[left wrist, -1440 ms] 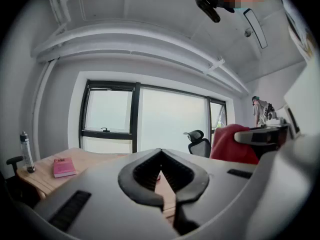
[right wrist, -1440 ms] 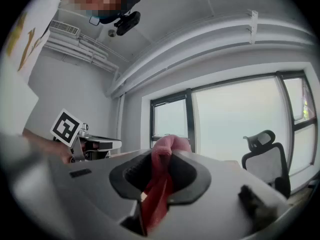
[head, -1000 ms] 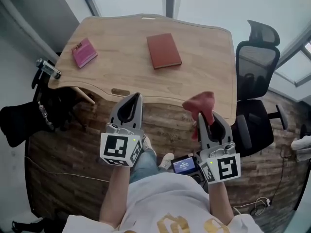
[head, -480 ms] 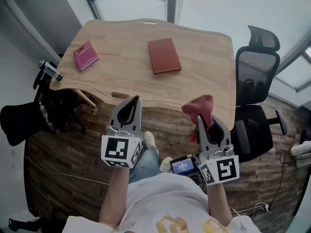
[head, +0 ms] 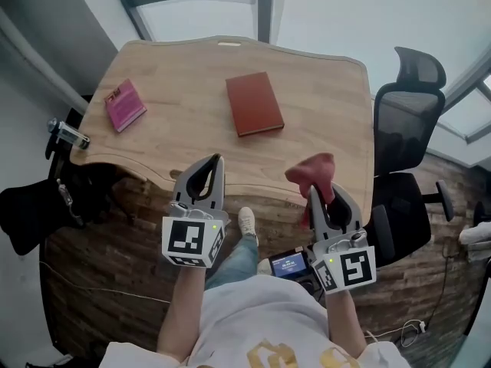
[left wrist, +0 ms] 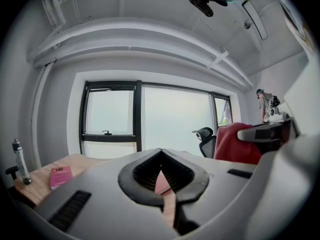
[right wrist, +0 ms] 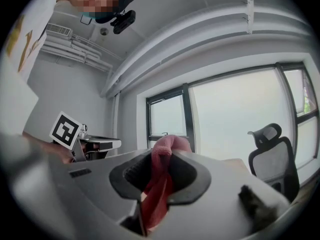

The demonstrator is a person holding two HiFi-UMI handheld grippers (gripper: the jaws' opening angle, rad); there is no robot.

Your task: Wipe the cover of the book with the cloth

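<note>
- Room: wood-plank floor (head: pixel 115 267) below a wide window (head: pixel 203 14). The person stands short of the desk, with both grippers over the floor at its near edge. Step in hand, as judged: carrying the cloth to the book. Wiping has not begun.
- Desk (head: pixel 176 75): pale wood, curved near edge, mostly bare. It should give firm backing for downward pressure.
- Office chair (head: pixel 405 121): black, just beside the desk's right edge. The right arm's approach is best kept inboard of it.
- Book (head: pixel 254 103): red-brown cover, closed, lying flat near the desk's middle and well apart from both grippers. A closed book on smooth wood will likely slide under a stroke, so steadying is advised.
- Pink booklet (head: pixel 125 104): towards the desk's left side, well apart from the book. It is not the target.
- Left gripper (head: pixel 217 159): jaws clenched together with nothing between them. Its best use is to rest the closed tips on one corner of the cover and pin it.
- Right gripper (head: pixel 316 194): clamped on the cloth, which fills the throat between the jaws.
- Cloth (head: pixel 313 171): red and bunched above the jaw tips, with a tail hanging below. The gripper should tip downward so that fabric, not jaw, meets the cover. Strokes are best made one way, away from the pinned corner.
</note>
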